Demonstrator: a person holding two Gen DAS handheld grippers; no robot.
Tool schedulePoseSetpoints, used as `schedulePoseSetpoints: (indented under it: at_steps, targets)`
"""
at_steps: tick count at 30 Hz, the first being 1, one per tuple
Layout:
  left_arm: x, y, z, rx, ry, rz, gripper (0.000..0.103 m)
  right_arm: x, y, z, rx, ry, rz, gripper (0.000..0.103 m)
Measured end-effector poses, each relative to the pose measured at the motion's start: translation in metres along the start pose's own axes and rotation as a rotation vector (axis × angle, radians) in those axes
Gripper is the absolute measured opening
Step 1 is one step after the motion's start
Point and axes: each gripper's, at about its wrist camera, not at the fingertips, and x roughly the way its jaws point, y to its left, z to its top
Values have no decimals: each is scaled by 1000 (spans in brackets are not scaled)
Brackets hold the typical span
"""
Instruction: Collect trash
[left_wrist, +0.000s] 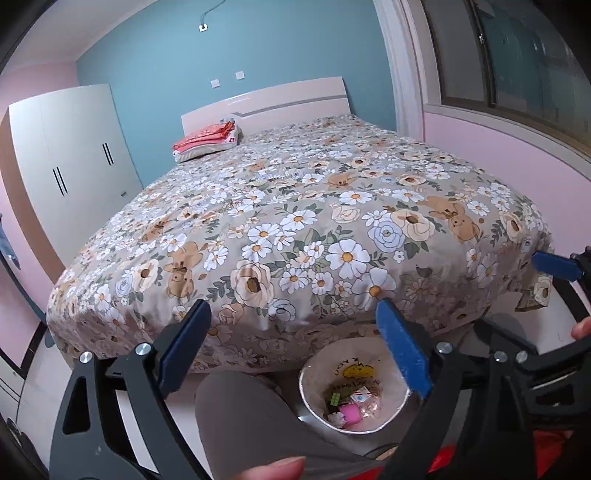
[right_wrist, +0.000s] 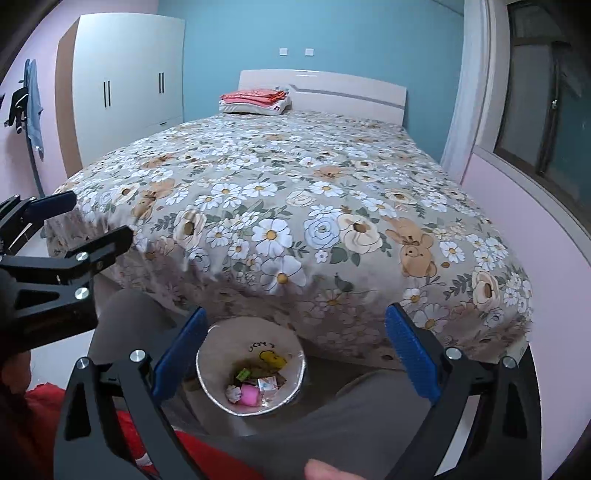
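A small round trash bin (left_wrist: 314, 376) with a pale liner stands on the floor at the foot of the bed, also in the right wrist view (right_wrist: 218, 354). Inside lie several bits of trash (left_wrist: 349, 404): a pink piece (right_wrist: 249, 395), a green piece, small wrappers and a crumpled paper. My left gripper (left_wrist: 295, 328) is open and empty, held above the bin. My right gripper (right_wrist: 295, 332) is open and empty, above the bin too. The right gripper shows at the right edge of the left wrist view (left_wrist: 554, 266). The left gripper shows at the left edge of the right wrist view (right_wrist: 88, 218).
A large bed with a floral cover (left_wrist: 314, 206) fills the room ahead. Folded red and white bedding (left_wrist: 207, 140) lies by the headboard. A white wardrobe (left_wrist: 70, 158) stands on the left, a window (left_wrist: 517, 66) on the right. The person's grey-trousered knee (left_wrist: 240, 417) is beside the bin.
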Motion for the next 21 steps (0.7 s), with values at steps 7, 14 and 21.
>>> schedulePoseSetpoints:
  at_steps: [7,14,21]
  targets:
    - [7,3,-8,-46,45,8,89,1,2,-6,30,28,8,97]
    - [10,1,-11,-42,59,3,89,3,5,-8,39,44,8,97]
    - [10,1,-13,-42,62,2,89,5,6,-9,46,55,10,97]
